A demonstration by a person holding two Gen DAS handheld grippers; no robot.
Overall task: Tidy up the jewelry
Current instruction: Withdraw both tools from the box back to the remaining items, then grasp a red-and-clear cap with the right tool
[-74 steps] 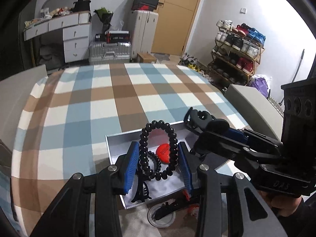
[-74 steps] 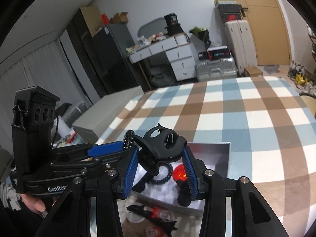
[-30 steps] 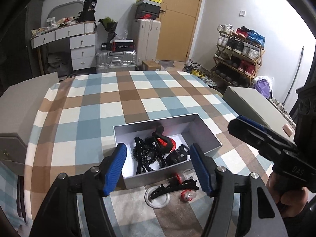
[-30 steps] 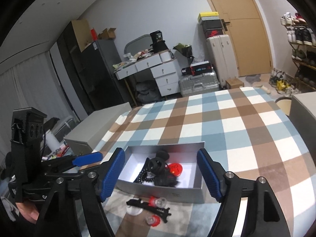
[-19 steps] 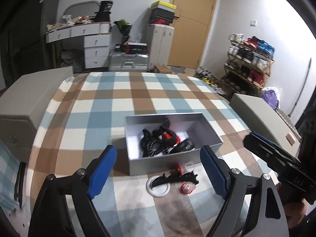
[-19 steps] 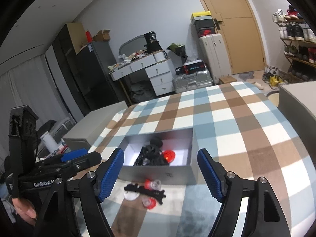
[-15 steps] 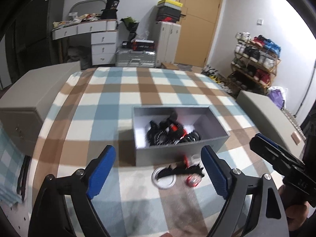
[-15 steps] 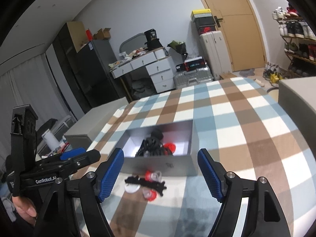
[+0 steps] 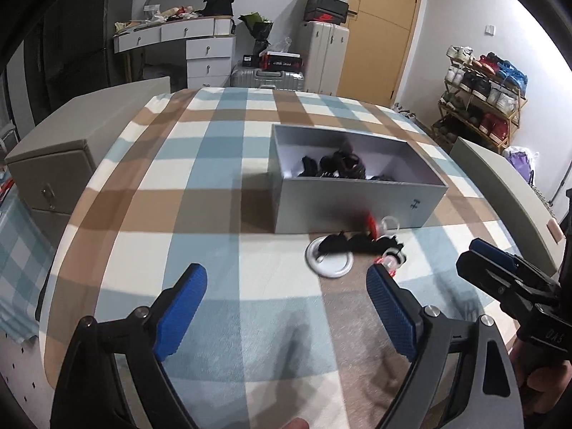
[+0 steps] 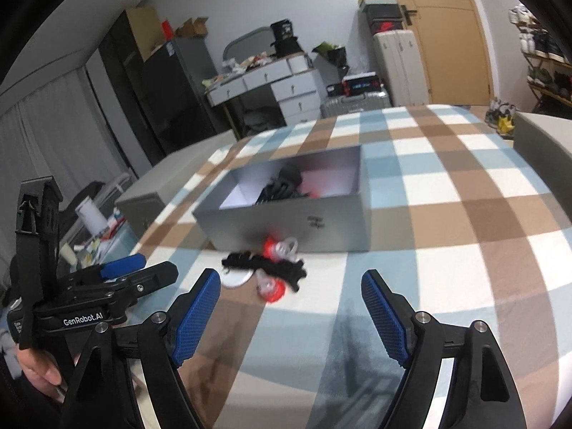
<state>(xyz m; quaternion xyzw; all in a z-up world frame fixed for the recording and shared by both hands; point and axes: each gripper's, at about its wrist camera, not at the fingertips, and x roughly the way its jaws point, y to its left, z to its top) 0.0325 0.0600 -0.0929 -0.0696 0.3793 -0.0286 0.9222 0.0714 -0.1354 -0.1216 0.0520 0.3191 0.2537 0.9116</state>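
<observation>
A grey open box (image 9: 357, 211) (image 10: 286, 225) sits on the checked tablecloth and holds black beaded and clip pieces (image 9: 336, 166) (image 10: 282, 184). In front of it lie a white ring (image 9: 330, 262), a black hair clip (image 9: 357, 243) (image 10: 268, 266) and small red-and-clear pieces (image 9: 373, 223) (image 10: 271, 287). My left gripper (image 9: 286, 307) is open and empty, near the table's front edge. My right gripper (image 10: 291, 311) is open and empty, also short of the loose pieces.
Grey cabinets (image 9: 53, 164) (image 9: 507, 193) flank the table on both sides. A dresser (image 9: 186, 46), suitcases (image 9: 268, 77) and a shoe rack (image 9: 482, 85) stand beyond the far edge. Each gripper shows in the other's view (image 9: 514, 286) (image 10: 89, 296).
Both grippers let go of the bracelet and clip into the box, opened wide, and drew back and lower toward the table's front edge.
</observation>
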